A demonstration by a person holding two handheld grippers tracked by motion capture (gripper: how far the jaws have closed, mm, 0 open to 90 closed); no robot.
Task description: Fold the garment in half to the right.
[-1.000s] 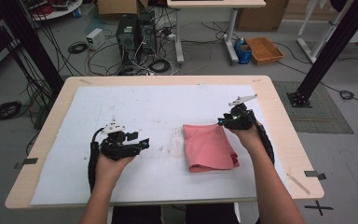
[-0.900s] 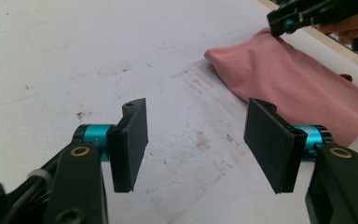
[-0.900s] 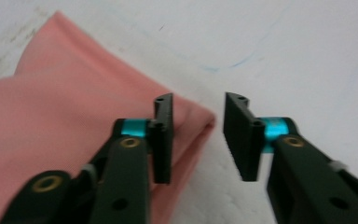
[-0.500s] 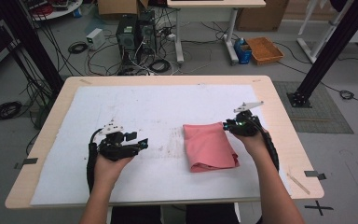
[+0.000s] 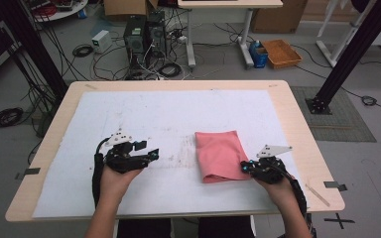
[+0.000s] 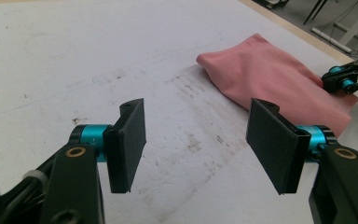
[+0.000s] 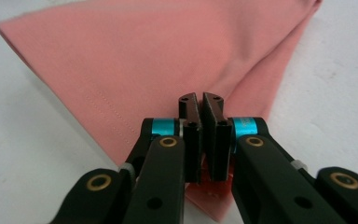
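Observation:
A folded pink cloth (image 5: 217,154) lies flat on the white mat, right of centre. My right gripper (image 5: 245,167) is low at the cloth's near right corner (image 7: 121,60). Its jaws have just been closing and now stand together, pinching the cloth's edge, and pink fabric shows under them. The right gripper (image 6: 340,79) also appears at the cloth's (image 6: 270,74) far edge in the left gripper view. My left gripper (image 5: 151,156) rests on the mat to the left of the cloth, open, with bare mat between its pads (image 6: 130,142).
The white mat (image 5: 168,114) covers most of the wooden table (image 5: 297,119) and carries dark smudges near its middle. A thin stick (image 5: 316,194) lies on the table's near right edge. Computers, cables and a basket stand on the floor beyond the far edge.
My right gripper has moved from the cloth's far right corner toward me, down to its near right corner. The left gripper has stayed in place, and the cloth still lies flat.

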